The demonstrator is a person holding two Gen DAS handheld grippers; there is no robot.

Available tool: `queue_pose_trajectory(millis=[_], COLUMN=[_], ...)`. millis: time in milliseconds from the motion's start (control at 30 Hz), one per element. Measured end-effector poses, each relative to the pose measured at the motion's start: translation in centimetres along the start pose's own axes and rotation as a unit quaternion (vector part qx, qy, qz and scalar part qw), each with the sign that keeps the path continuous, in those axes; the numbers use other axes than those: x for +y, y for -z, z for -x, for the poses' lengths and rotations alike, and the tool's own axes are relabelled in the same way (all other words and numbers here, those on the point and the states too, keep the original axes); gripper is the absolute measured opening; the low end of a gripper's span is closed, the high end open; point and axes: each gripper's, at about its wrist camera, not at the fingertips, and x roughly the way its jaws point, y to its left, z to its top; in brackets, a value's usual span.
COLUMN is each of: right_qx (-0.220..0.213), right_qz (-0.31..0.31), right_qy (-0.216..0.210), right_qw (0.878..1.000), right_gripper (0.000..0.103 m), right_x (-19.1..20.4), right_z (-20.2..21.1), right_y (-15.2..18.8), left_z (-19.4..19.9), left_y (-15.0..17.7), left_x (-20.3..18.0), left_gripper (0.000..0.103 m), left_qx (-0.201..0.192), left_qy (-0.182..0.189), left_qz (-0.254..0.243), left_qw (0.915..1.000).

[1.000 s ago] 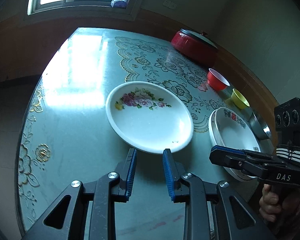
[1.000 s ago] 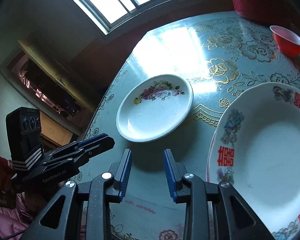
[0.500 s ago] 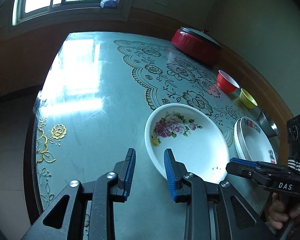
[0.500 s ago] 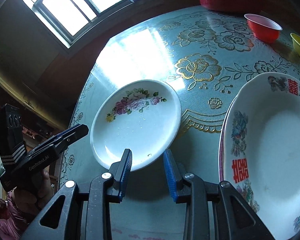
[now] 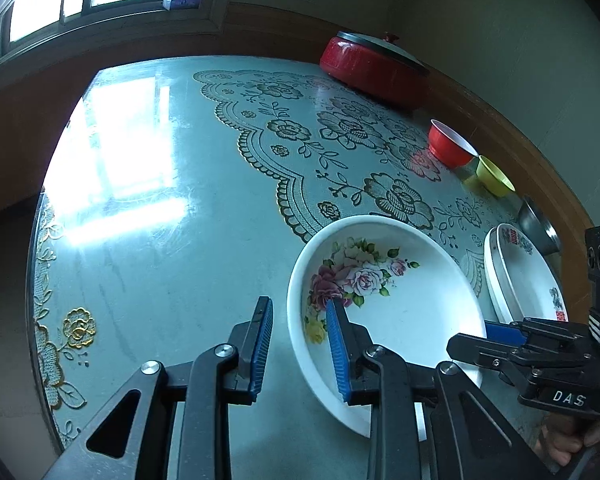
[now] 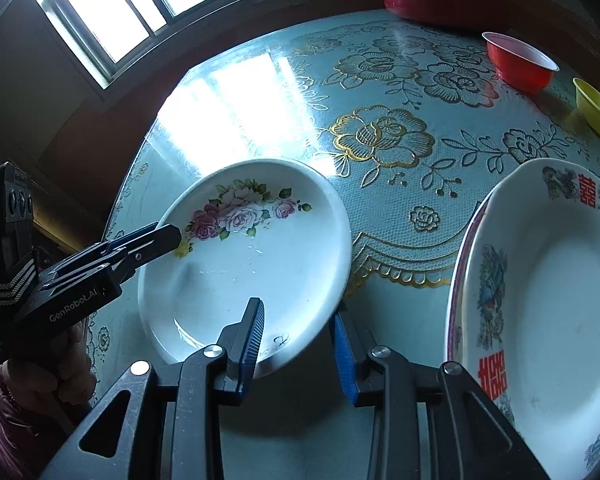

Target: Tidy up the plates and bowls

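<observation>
A white plate with pink roses [image 5: 400, 312] lies on the glass-topped table [image 5: 160, 220]; it also shows in the right wrist view [image 6: 260, 256]. My left gripper [image 5: 300, 344] is open and straddles the plate's left rim, one finger inside, one outside; it shows at the left in the right wrist view [image 6: 156, 238]. My right gripper [image 6: 296, 340] is open and straddles the plate's near right rim; it shows in the left wrist view [image 5: 496, 334]. A larger white plate with red characters [image 6: 548, 304] lies to the right [image 5: 528, 276].
A red bowl [image 5: 450, 144], a yellow bowl [image 5: 494, 176] and a steel bowl [image 5: 538, 224] stand in a row along the table's right edge. A red lidded pot [image 5: 374, 66] stands at the back. The red bowl [image 6: 520, 62] and yellow bowl [image 6: 596, 110] also show from the right wrist.
Both grippers moved in on the rose plate. The left went from in front of it to astride its left rim; the right closed in to astride its near right rim.
</observation>
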Motion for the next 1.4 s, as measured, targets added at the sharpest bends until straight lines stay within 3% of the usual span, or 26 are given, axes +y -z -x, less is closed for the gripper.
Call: queue_pose_trajectory(millis=[100, 233, 833, 1067, 1267, 1400], right_qx=[-0.003, -0.011, 0.003, -0.005, -0.013, -0.021], right_qz=[0.008, 0.044, 0.054, 0.045, 0.033, 0.03], right_qy=[0.006, 0.031, 0.027, 0.021, 0.018, 0.025], right_qw=[1.0, 0.999, 0.998, 0.999, 0.999, 0.999], right_gripper=[0.032, 0.03, 0.03, 0.031, 0.03, 0.024], right_x=[0.2, 1.0, 0.6, 0.2, 0.1, -0.1], right_z=[-0.4, -0.5, 1.5, 1.7, 1.8, 2.1], right_y=[-0.1, 0.4, 3.7, 4.0, 4.3, 4.6], left_z=[-0.8, -0.4, 1.9, 1.7, 1.8, 2.3], left_y=[0.1, 0.5, 4.4, 4.9, 5.2, 5.5], left_x=[-0.1, -0.3, -2.7, -3.8, -3.8, -3.3], left_gripper=[0.017, 0.016, 0.017, 0.026, 0.023, 0.02], left_qx=[0.013, 0.006, 0.007, 0.001, -0.005, -0.006], left_qy=[-0.001, -0.004, -0.003, -0.012, -0.019, -0.01], left_qz=[-0.01, -0.018, -0.038, -0.052, -0.052, -0.037], left_qw=[0.9999, 0.9998, 0.9993, 0.9986, 0.9985, 0.9992])
